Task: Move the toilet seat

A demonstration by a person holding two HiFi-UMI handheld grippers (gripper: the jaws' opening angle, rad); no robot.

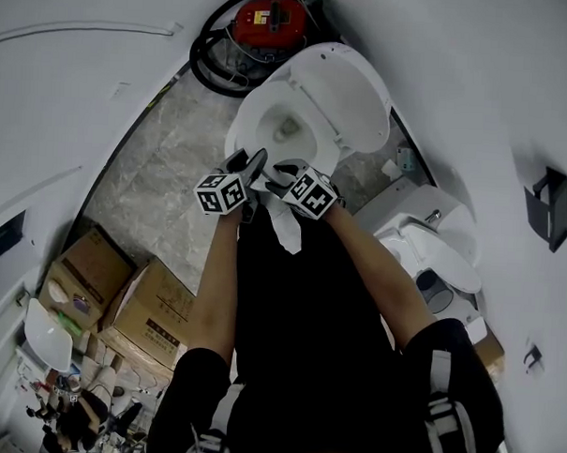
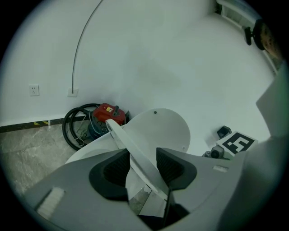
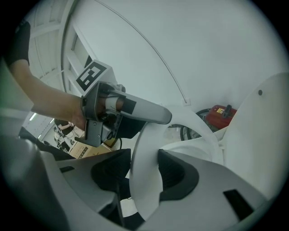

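White plastic toilet seat ring [image 2: 121,135], pinched at its near rim by left gripper [image 2: 142,168] and right gripper [image 3: 144,175], sits part-raised over the white ceramic bowl [image 1: 246,125], probably best swung evenly toward the far upright white lid [image 1: 350,92].

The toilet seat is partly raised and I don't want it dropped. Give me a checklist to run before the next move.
1. Left gripper grip on the toilet seat: ok, the rim sits between its jaws with the pads pressing on it.
2. Right gripper grip: ok, its jaws are closed on the same rim, close beside the left.
3. Seat off the bowl: ok, its front is raised.
4. Lid out of the way: ok, it stands open behind the seat.
5. Hinges sound: cannot tell, they are not in view.
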